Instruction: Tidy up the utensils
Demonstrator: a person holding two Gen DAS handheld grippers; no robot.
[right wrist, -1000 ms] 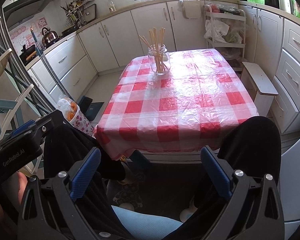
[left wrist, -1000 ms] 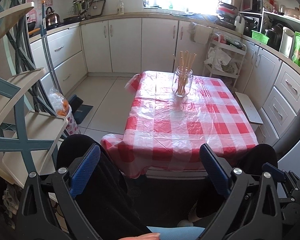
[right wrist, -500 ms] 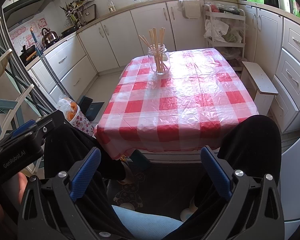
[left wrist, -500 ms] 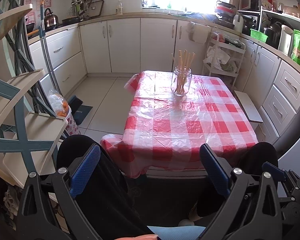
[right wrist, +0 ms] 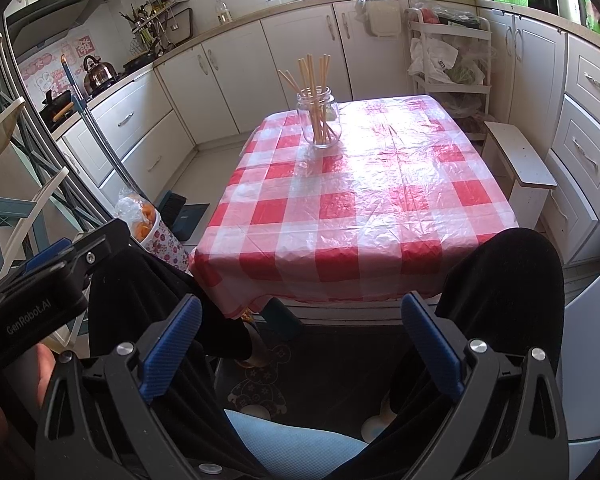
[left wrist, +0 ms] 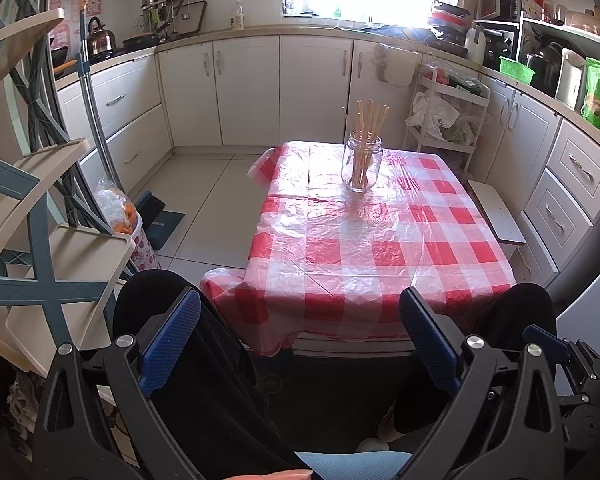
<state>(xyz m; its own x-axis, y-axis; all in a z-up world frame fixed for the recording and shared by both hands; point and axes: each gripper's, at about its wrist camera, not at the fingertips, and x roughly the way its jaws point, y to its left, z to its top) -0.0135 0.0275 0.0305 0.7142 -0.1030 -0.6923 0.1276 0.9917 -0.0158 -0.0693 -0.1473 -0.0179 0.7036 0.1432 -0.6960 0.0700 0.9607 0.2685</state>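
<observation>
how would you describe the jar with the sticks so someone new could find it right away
Find the low table with the red and white checked cloth in the middle of the kitchen floor. Toward its far end stands a clear glass jar, upright, holding a bundle of pale wooden chopsticks that fan out above its rim. It is the only thing on that cloth.

Red-and-white checked cloth (left wrist: 380,248) covers desk. Kettle (left wrist: 99,40) on far counter. White trolley (left wrist: 446,120) beside cabinets. White stool (right wrist: 520,160) just right of desk. Bag of oranges (left wrist: 118,212) on floor.
</observation>
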